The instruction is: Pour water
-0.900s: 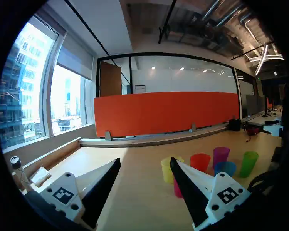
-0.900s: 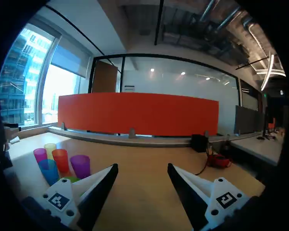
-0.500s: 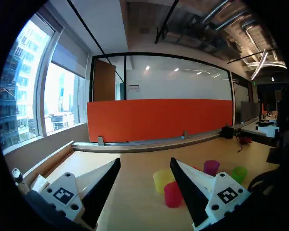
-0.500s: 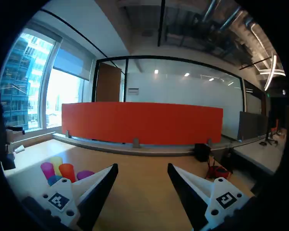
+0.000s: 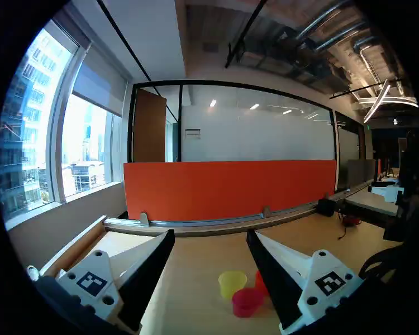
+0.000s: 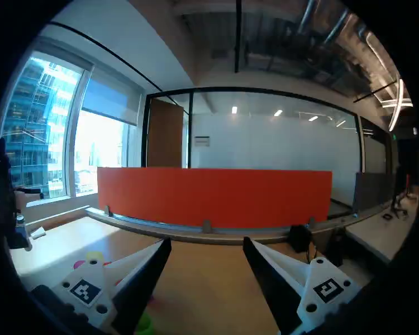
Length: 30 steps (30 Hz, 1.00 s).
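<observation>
The left gripper (image 5: 209, 237) hangs over the light wooden desk (image 5: 198, 290), white fingers spread and holding nothing. Between them, farther off on the desk, a translucent yellow plastic cup (image 5: 232, 282) stands just beside a pink plastic cup (image 5: 247, 301). The right gripper (image 6: 206, 243), likewise spread and empty, faces the orange partition panel (image 6: 215, 195).

Translucent plastic cups (image 5: 232, 282) (glossy) on a smooth wood-look desk (image 5: 201, 265).

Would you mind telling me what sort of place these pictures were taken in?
Most likely an open-plan office: a long wooden desk with an orange divider panel, a glass-walled room behind, and tall windows facing city towers.
</observation>
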Each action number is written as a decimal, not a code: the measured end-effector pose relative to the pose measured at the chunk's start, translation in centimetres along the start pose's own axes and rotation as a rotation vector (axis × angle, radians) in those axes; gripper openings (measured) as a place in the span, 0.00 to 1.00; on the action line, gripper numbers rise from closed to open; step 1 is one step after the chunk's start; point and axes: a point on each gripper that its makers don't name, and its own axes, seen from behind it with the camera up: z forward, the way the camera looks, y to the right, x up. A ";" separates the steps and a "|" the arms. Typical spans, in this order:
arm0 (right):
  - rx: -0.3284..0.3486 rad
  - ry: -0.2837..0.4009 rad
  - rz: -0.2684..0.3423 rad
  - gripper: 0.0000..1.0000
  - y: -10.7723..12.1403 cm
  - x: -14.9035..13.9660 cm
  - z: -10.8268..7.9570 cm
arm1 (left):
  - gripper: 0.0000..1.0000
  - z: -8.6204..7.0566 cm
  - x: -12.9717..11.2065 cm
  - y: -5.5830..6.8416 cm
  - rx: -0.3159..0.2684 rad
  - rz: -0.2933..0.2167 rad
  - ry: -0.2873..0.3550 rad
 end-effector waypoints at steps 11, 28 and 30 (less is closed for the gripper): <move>0.016 0.021 -0.050 0.99 -0.2 4.1 0.7 | 0.95 0.5 4.3 0.1 -0.016 0.020 0.010; 0.143 0.034 -0.026 0.99 -2.4 4.5 1.0 | 0.96 1.5 5.4 2.8 -0.167 0.036 0.008; 0.164 0.033 -0.038 0.99 -2.8 4.5 1.1 | 0.95 1.6 5.5 3.2 -0.187 0.043 0.008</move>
